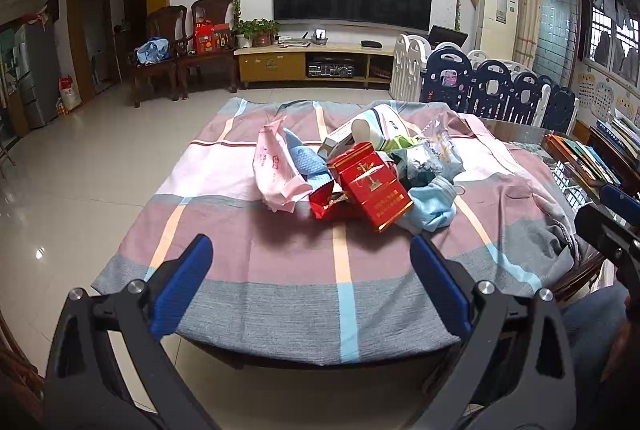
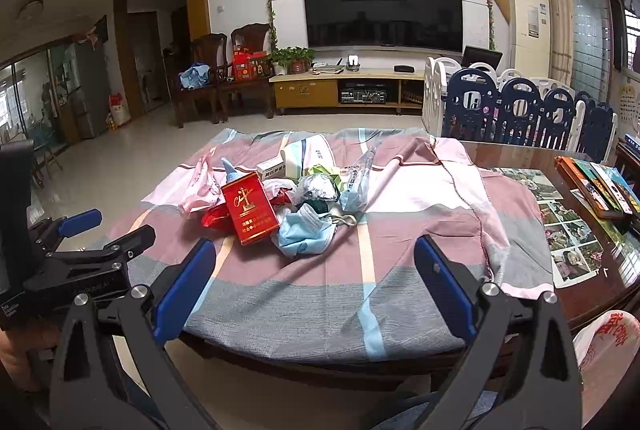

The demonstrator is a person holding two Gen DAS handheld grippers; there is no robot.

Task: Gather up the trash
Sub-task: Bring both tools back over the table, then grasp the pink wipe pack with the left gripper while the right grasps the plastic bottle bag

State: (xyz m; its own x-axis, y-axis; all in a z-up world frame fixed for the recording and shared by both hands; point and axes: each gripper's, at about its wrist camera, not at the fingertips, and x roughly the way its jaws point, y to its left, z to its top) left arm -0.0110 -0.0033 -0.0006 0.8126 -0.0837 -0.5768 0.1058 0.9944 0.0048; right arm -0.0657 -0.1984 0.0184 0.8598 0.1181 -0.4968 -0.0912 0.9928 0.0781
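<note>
A heap of trash lies on the checked cloth (image 1: 280, 262) over the table. It holds a red cigarette carton (image 1: 374, 190) (image 2: 250, 208), a blue face mask (image 1: 434, 204) (image 2: 304, 232), a pink plastic bag (image 1: 276, 170) (image 2: 200, 186), a red wrapper (image 1: 326, 202), a white tissue pack (image 1: 378, 130) (image 2: 304, 158) and a clear wrapper (image 2: 360, 178). My left gripper (image 1: 312, 250) is open and empty, short of the heap. My right gripper (image 2: 316, 254) is open and empty, just before the mask.
Bare glass tabletop with photos (image 2: 560, 226) and a row of books (image 2: 600, 186) lies to the right. A white plastic bag (image 2: 608, 346) shows at lower right. A blue-and-white play fence (image 2: 520, 114) stands behind the table. Chairs (image 1: 184, 50) and a TV stand (image 1: 312, 64) line the far wall.
</note>
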